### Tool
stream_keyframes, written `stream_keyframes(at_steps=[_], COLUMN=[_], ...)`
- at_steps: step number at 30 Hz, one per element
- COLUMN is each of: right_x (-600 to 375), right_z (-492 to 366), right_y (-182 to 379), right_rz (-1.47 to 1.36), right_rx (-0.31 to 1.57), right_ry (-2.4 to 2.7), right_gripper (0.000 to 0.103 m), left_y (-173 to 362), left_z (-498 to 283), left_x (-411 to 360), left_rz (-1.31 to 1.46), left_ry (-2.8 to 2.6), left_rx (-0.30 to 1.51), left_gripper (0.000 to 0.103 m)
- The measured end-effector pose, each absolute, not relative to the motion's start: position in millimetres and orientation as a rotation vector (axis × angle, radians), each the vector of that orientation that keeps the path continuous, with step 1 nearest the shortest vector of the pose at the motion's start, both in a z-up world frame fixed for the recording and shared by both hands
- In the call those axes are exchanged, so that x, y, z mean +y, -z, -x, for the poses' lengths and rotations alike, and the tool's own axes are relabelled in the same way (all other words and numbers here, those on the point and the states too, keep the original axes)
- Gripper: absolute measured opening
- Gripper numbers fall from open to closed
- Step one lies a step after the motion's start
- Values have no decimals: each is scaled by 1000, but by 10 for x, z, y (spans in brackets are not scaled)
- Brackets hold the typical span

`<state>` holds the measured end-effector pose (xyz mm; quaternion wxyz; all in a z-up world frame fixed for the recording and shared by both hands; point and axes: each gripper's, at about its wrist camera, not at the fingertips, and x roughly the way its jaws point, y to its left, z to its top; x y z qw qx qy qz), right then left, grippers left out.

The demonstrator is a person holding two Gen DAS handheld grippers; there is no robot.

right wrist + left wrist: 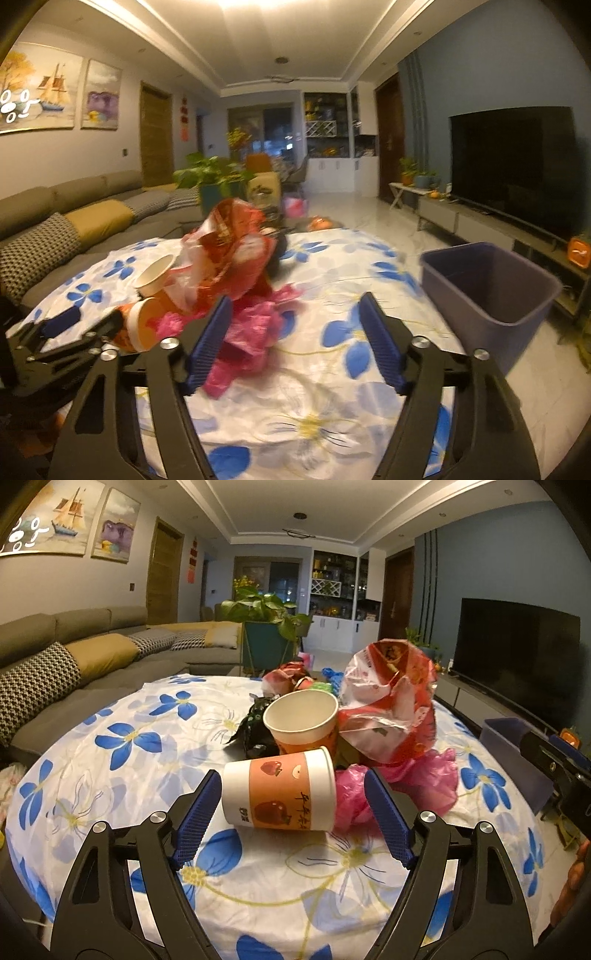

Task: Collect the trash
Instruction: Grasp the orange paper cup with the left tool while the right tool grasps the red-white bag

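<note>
Blue-flowered white tablecloth, pink bag, purple bin

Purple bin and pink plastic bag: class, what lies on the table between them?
In the right wrist view, only bare flowered tablecloth separates the pink plastic bag from the purple bin. The right gripper hangs over that stretch, jaws apart.

— How's my left gripper?
— Pointing slightly downward, jaws spread wide, blue pads clear on both sides.
— And my right gripper?
— Same tilt, jaws apart, nothing clamped.
</note>
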<state>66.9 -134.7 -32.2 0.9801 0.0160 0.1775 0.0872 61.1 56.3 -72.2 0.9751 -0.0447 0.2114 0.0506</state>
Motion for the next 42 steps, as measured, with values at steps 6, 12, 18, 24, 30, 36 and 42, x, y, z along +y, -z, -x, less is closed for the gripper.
stream_keyframes(at_steps=[6,12,18,24,30,36,42], right_x=[-1141,-882,-648,-552,-568,-693,-887], right_z=[-866,-1140,-1431,-1544,-1503,-1425,-1305], right_y=[326,302,377,499,502,406,332], right_rz=[-48,-51,-57,-49,-22,-33,-52], right_rx=[374,377,437,461,427,382,345], right_ry=[-283,-375,-435,-466,-450,-431,-402], right_gripper=[56,54,29,9,3,2,2], left_y=[839,880,882,882,901,934,1045], left_z=[-748,-816,-840,-831,-850,-892,-972], left_x=[626,698,722,790,860,885,1035], left_rz=[97,111,102,114,131,119,172], left_ry=[-111,-113,-108,-116,-139,-178,-189], left_rx=[453,462,452,446,451,485,531], left_gripper=[78,78,73,62,50,30,11])
